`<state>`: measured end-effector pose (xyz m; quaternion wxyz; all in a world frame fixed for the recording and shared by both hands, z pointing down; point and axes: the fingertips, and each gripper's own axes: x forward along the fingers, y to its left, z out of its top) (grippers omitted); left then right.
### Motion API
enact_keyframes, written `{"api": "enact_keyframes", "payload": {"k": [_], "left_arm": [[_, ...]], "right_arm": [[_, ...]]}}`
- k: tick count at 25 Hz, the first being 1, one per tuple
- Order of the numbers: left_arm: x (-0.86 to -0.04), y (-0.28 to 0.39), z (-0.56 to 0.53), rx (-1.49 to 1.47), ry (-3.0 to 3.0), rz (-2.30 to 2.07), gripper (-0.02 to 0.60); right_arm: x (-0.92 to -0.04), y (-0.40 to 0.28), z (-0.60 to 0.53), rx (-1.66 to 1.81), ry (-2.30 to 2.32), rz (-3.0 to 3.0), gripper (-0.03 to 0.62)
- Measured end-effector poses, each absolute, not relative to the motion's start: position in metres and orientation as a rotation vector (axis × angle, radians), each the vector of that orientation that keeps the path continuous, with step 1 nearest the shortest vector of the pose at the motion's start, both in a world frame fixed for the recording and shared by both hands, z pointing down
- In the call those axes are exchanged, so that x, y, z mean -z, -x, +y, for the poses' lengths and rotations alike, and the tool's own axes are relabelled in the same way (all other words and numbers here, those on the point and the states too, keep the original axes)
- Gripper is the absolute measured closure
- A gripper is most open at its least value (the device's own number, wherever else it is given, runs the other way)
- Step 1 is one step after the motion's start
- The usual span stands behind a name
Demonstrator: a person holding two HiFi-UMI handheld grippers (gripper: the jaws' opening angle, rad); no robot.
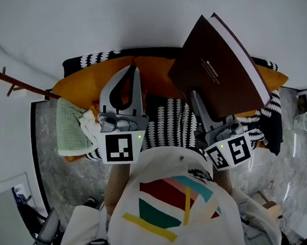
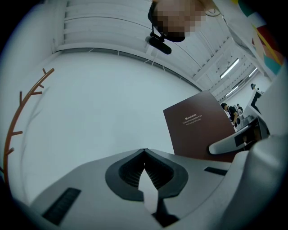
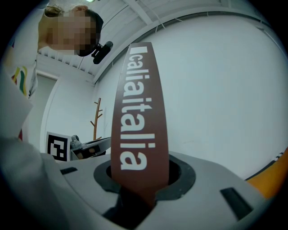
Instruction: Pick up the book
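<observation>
**Matte brown book held aloft at the right**

A knitted green cloth [image 1: 71,126] lies at the left beside a smooth orange cushion [image 1: 81,85]. Over the cushion, the left gripper [image 1: 134,68] points far, its tapered grey jaws pressed together and empty. The right gripper [image 1: 196,97] clamps the flat, rectangular book [image 1: 218,71] clear of the black-and-white patterned fabric [image 1: 167,123]. The book's white-lettered spine runs lengthwise away from the jaws.

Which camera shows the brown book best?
Head view: the brown hardcover book shows cover and page edges, held by the right gripper. Left gripper view: only its cover; right gripper view: only its spine.
</observation>
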<state>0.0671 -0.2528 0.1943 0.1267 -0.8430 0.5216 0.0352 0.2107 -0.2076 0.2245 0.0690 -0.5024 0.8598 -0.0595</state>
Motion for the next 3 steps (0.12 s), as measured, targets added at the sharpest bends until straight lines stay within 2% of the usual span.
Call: {"api": "enact_keyframes", "payload": {"k": [3], "left_arm": [[-0.1941, -0.0671, -0.2529, -0.098, 2.453, 1.515, 0.584]], "right_arm": [[-0.2295, -0.2159, -0.2054, 0.207, 1.535, 2.583, 0.441]]}}
